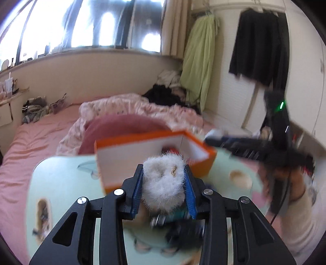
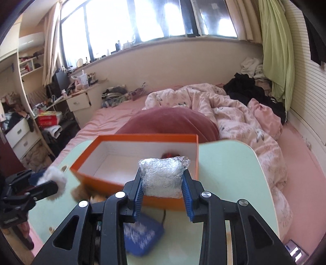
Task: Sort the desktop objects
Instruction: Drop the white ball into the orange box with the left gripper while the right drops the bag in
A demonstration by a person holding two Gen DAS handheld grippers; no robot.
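Blown-out window (image 2: 142,18) backlight, motion blur, fisheye-warped edges.

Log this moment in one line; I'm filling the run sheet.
left gripper: shut on fluffy ball | right gripper: shut on packet | box: open, ahead

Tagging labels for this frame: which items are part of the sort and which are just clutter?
Job: white fluffy item in left gripper; plastic-wrapped white packet in right gripper; orange box; blue pad on table.

Clutter: pink quilt; green curtain; black garment.
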